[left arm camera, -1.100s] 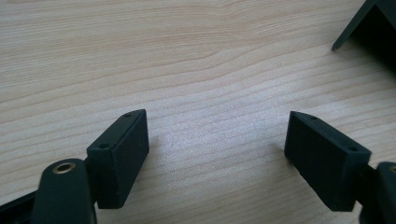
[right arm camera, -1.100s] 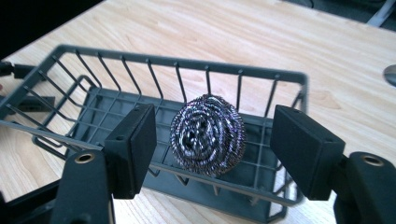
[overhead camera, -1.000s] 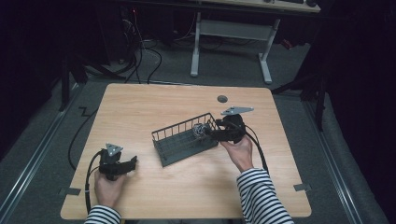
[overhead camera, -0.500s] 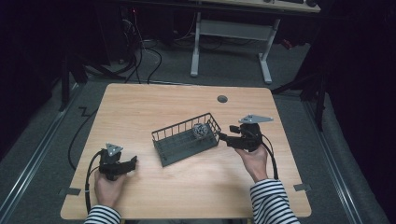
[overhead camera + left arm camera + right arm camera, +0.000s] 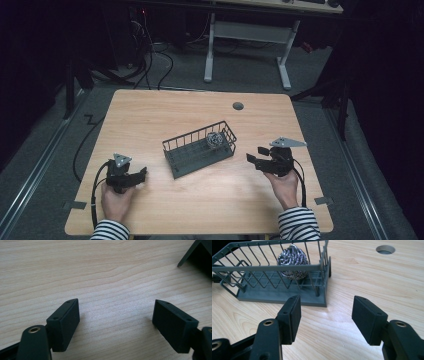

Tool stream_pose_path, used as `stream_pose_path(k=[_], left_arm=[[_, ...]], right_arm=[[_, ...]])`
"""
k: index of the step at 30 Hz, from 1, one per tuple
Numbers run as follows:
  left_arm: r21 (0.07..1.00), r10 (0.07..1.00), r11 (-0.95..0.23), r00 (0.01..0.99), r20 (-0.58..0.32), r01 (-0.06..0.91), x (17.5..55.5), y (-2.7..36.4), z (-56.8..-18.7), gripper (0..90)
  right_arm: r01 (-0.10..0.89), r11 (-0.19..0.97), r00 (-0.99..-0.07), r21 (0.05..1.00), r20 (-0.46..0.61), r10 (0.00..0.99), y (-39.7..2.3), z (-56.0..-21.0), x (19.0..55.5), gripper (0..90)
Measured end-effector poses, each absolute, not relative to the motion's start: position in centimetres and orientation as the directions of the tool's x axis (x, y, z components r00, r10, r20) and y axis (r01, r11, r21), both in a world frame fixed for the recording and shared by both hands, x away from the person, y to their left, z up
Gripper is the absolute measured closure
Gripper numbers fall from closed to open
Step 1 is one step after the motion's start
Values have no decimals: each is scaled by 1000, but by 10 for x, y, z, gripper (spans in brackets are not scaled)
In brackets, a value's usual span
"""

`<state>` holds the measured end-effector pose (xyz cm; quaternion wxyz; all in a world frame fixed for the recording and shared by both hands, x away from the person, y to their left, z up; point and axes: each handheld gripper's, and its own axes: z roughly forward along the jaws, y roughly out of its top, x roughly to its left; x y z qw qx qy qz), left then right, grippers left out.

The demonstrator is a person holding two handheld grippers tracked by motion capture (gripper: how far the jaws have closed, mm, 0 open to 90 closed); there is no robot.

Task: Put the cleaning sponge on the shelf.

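From above, the left gripper and the right gripper are resting on the table, too small to judge their fingers. In the left gripper view, the fingers are standing open over bare wood; a dark corner beyond the right finger is getting cut off. In the right gripper view, the fingers are gaping empty; the basket is sitting just beyond the left finger, its far end cropped, with the scouring ball lying inside behind the wires.

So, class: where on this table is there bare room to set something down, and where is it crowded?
Bare wood lies between the wire basket and the table's far edge, broken by the cable hole, and along the near edge between the left gripper and right gripper. The middle is crowded: basket holding a steel scourer.
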<state>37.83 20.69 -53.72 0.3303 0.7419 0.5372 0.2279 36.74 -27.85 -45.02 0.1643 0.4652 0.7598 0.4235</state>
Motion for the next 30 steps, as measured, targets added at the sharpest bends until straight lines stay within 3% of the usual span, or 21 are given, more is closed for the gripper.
stream_pose_path(k=[12, 30], left_arm=[[735, 948, -205, 319, -17, 647, 378, 207, -537, 223], [735, 948, -205, 319, -16, 646, 378, 207, -537, 223]], right_arm=[[619, 135, -445, 774, 204, 872, -304, -487, 350, 414], [633, 152, -389, 759, 142, 910, -306, -525, 334, 398]])
